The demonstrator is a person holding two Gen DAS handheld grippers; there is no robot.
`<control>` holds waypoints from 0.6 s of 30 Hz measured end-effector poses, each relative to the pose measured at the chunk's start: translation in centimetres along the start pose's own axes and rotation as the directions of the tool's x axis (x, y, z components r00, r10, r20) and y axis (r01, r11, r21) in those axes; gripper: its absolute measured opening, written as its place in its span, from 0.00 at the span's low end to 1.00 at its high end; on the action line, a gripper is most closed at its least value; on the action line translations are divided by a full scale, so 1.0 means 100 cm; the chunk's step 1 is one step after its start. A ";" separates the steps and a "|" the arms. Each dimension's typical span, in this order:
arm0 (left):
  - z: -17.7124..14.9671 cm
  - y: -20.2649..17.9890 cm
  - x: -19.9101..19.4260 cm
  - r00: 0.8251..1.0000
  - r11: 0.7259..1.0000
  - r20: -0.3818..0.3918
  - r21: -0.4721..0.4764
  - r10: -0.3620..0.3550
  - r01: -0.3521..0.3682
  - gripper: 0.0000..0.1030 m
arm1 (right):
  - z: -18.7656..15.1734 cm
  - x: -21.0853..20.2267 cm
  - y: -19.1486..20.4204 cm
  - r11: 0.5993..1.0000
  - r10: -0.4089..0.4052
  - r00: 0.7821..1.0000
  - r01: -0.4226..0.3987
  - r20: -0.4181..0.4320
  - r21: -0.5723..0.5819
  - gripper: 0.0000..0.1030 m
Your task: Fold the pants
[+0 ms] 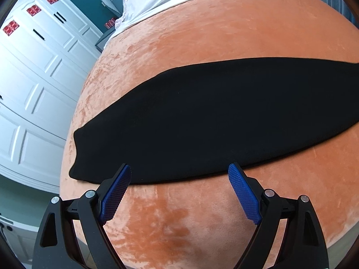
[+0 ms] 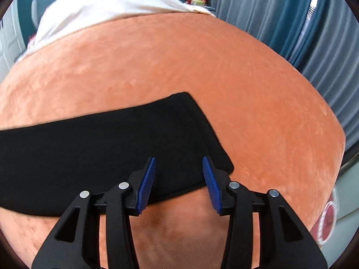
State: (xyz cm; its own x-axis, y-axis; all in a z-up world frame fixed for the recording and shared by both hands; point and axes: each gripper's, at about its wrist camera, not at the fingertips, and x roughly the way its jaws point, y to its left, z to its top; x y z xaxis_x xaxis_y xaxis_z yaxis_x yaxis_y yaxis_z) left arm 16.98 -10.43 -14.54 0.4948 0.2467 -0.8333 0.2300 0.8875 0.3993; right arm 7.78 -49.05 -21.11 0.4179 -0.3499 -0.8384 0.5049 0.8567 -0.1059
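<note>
Crosswise ahead of both tools, the black pants (image 1: 190, 121) lie flat on the orange bedcover (image 1: 224, 33), near hem just beyond the fingertips of the wide-open, empty left gripper (image 1: 179, 174), while the half-open, empty right gripper (image 2: 179, 163) hovers over their end.

Black pants (image 1: 190, 121) flat across orange velvet blanket (image 1: 224, 40); left gripper (image 1: 179, 172) wide open over near edge, nothing betw. pads.
</note>
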 end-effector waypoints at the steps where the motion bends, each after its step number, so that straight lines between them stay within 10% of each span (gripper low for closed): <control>1: 0.000 0.001 0.000 1.000 1.000 0.001 -0.006 -0.004 0.004 0.84 | -0.001 0.010 0.003 0.999 -0.024 0.999 0.023 -0.039 -0.027 0.41; 18: 0.020 -0.013 -0.014 0.996 0.996 0.046 -0.042 -0.071 0.073 0.84 | -0.002 -0.022 0.005 0.989 0.121 0.992 -0.123 0.035 0.086 0.41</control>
State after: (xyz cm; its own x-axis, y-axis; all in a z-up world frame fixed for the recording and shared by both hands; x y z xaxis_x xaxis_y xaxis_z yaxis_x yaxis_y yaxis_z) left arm 17.71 -12.73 -13.14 0.5155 0.1648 -0.8409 0.2300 0.9187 0.3211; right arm 7.00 -47.75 -19.39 0.5018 -0.2571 -0.8259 0.5127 0.8574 0.0446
